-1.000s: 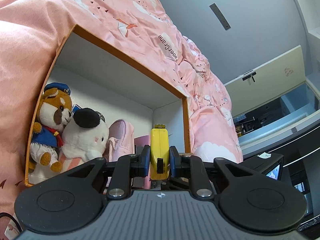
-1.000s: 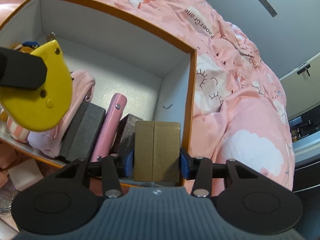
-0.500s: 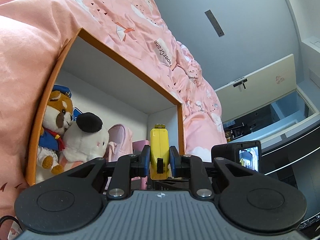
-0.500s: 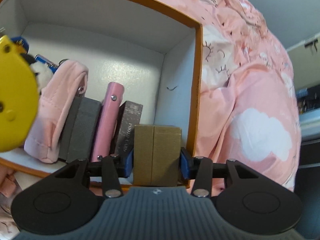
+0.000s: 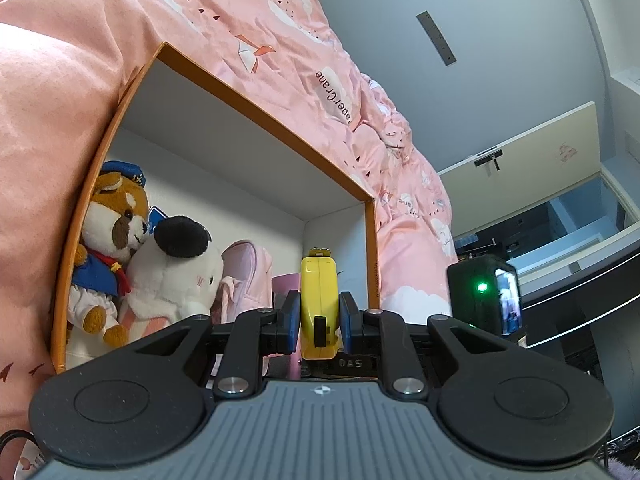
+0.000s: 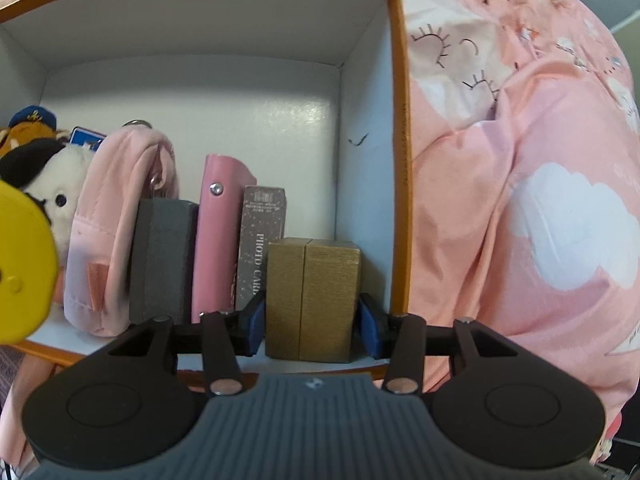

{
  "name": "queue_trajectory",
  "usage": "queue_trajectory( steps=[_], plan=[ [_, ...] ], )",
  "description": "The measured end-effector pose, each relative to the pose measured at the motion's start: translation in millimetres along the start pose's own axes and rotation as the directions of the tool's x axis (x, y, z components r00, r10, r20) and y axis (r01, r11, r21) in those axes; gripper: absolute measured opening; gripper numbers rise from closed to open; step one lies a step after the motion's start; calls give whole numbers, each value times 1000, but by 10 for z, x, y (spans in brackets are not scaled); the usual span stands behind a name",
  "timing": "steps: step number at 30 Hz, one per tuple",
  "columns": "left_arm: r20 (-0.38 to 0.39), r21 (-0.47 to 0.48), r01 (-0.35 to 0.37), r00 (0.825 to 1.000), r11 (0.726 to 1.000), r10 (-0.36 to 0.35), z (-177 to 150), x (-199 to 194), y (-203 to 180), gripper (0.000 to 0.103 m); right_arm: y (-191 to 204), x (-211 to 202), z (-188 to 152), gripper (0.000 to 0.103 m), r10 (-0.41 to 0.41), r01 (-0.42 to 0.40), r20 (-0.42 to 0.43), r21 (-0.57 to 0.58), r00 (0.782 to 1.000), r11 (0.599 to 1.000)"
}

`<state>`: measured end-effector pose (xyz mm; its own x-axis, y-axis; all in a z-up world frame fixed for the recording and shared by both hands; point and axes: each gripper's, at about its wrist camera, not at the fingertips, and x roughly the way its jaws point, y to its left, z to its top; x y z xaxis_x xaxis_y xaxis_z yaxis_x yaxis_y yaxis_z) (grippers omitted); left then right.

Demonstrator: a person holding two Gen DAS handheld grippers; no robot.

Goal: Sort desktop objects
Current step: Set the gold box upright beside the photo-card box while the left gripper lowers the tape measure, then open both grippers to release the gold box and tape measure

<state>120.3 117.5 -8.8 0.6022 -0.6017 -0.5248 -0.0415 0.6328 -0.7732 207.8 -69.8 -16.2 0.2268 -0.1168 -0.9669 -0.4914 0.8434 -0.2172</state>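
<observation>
My left gripper [image 5: 319, 322] is shut on a yellow tape measure [image 5: 318, 300], held in front of an orange-rimmed white box [image 5: 260, 108]; the tape measure also shows at the left edge of the right wrist view [image 6: 22, 268]. My right gripper [image 6: 312, 316] is shut on a gold box [image 6: 312, 300], which stands at the box's right end [image 6: 400, 160], next to a brown photo card box [image 6: 260, 240], a pink case [image 6: 218, 232] and a grey block [image 6: 162, 256].
Inside the box are two plush toys [image 5: 120, 240] [image 5: 176, 272] at the left and a pink pouch [image 6: 108, 240]. Pink bedding [image 6: 520, 200] surrounds the box. The right gripper's camera [image 5: 484, 296] shows beside the left one.
My right gripper has moved forward and down with the gold box into the box's right end. The left gripper has drifted slightly left, still holding the tape measure.
</observation>
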Motion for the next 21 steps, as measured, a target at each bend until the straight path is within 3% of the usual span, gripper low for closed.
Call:
queue_trajectory(
  steps=[5,8,12,15,21],
  plan=[
    [-11,16,-23,1000,1000,24,-2,37,-48,22,-34,-144,-20,59,31,-30,25,-53,999,998],
    [-15,19,-36,999,999,36,6,63,-76,22,-43,-242,-27,57,37,-31,63,-99,997,995],
    [-19,43,-51,998,998,52,25,85,-154,22,1,-249,19,36,19,12,126,-236,992,972],
    [-22,66,-70,997,995,72,40,113,-222,22,14,-142,64,16,24,14,116,-316,993,949],
    [-55,104,-98,993,990,104,51,243,-374,22,88,34,-69,3,49,-5,91,-429,995,903]
  ],
)
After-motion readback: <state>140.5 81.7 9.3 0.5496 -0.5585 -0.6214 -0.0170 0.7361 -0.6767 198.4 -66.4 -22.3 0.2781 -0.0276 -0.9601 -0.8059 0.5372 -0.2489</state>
